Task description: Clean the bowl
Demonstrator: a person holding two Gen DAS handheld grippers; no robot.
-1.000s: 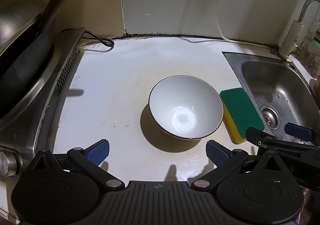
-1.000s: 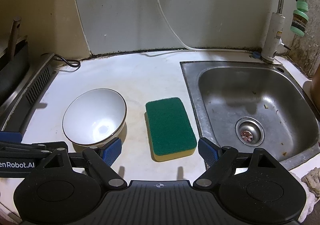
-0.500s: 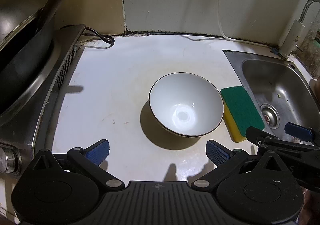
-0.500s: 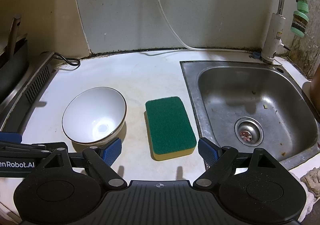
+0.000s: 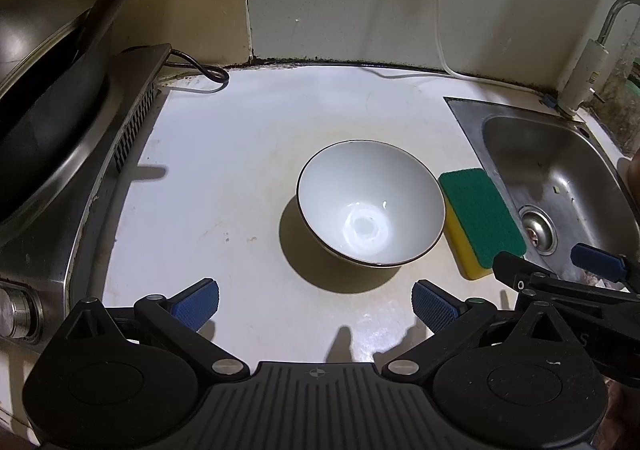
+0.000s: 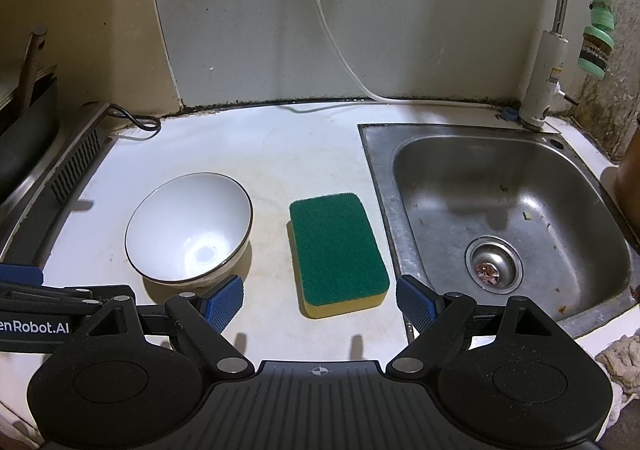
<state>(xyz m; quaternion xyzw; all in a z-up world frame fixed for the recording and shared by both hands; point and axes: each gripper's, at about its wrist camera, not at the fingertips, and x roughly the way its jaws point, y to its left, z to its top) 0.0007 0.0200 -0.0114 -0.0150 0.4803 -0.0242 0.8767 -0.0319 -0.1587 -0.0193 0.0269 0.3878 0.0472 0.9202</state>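
Both tools are the same chunky matte black build: ribbed centre plate with a tiny crosshair mark, round side discs, silver pivot screws, blue textured pads (image 5: 436, 307). The left tool (image 6: 36, 290) has white "enRobot.AI" lettering.

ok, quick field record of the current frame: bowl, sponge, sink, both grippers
bowl: white, upright on the counter, looks empty
sponge: green side up, yellow underneath, flat on the counter between bowl and sink, apart from the bowl
sink: steel, a few specks inside, no water running from the tap
left gripper: open, nothing between the jaws, facing the bowl
right gripper: open, nothing held, near end of the sponge lined up between its jaws
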